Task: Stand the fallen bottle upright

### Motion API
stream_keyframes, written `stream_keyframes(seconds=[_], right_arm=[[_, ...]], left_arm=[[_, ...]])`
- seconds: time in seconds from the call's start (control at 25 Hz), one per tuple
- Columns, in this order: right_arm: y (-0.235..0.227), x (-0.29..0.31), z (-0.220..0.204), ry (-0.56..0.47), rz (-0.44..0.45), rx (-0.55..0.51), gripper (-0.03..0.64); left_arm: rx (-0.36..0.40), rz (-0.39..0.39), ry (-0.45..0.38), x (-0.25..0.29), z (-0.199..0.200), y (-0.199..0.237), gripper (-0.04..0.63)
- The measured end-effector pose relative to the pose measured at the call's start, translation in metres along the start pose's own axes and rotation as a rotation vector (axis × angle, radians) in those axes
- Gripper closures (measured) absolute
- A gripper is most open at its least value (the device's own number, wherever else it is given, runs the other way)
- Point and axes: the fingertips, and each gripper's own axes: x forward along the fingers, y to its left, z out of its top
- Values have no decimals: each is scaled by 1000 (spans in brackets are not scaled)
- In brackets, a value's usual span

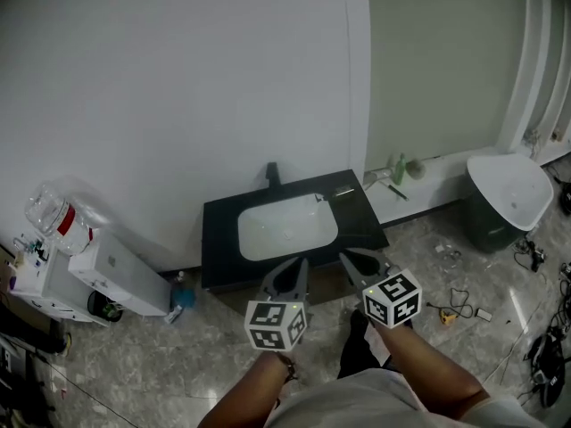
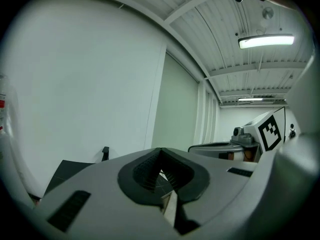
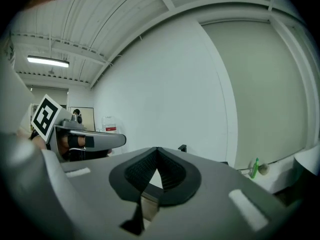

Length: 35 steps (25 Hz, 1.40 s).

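A black counter point(image 1: 223, 217) with a white sink point(image 1: 287, 227) and a dark faucet point(image 1: 272, 175) stands against the wall. A small pale object point(image 1: 343, 191) lies flat at the counter's back right corner; it is too small to say whether it is the bottle. My left gripper point(image 1: 301, 264) is at the counter's near edge with its jaws shut and nothing between them; its tips meet in the left gripper view point(image 2: 160, 151). Just to the right, my right gripper point(image 1: 346, 256) is also shut and holds nothing point(image 3: 157, 150). Both point toward the wall.
A green bottle point(image 1: 399, 168) stands on the low white ledge right of the counter, also in the right gripper view point(image 3: 255, 168). A water dispenser with a jug point(image 1: 58, 217) is at the left. A white basin unit point(image 1: 508, 190) and floor cables point(image 1: 535, 257) are at the right.
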Motion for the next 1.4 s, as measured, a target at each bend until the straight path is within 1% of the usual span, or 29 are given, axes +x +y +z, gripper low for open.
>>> stream_keyframes(seconds=[0.12,0.2,0.28,0.36,0.44,0.52,0.6,0.72,0.92,1.12,1.28,1.4], right_arm=[[-64,62,-7,45,56,-45,624],[-104,107,-14,103,127,-89,624],[-142,151,-24,185,227,-136,624],[-177,191,-37,287,324,-180,624],[-210,229,-50,389,398,-238,624],[-236,264,-65,483,456,-309,623],[-255,298,-81,568,508,-364,612],[-277,344,-111,679,567,-414,603],[-294,382,-173,874,655,-577,563],[-317,411,-224,1006,703,-747,547],[-333,425,-267,1106,737,-873,537],[-343,435,-290,1163,753,-927,531]], left_arm=[[-10,27,21,80,-6,30,589],[-41,41,51,136,-11,52,589],[-82,55,83,190,-17,73,589],[-128,81,107,236,-22,94,589],[-162,111,121,270,-21,115,589],[-178,142,125,295,-17,135,589],[-184,171,128,312,-13,159,588],[-183,196,152,331,-14,192,588],[-199,215,210,336,-28,225,588],[-203,204,239,354,-30,243,588],[-212,217,256,357,-36,257,588],[-228,230,272,358,-41,266,588]])
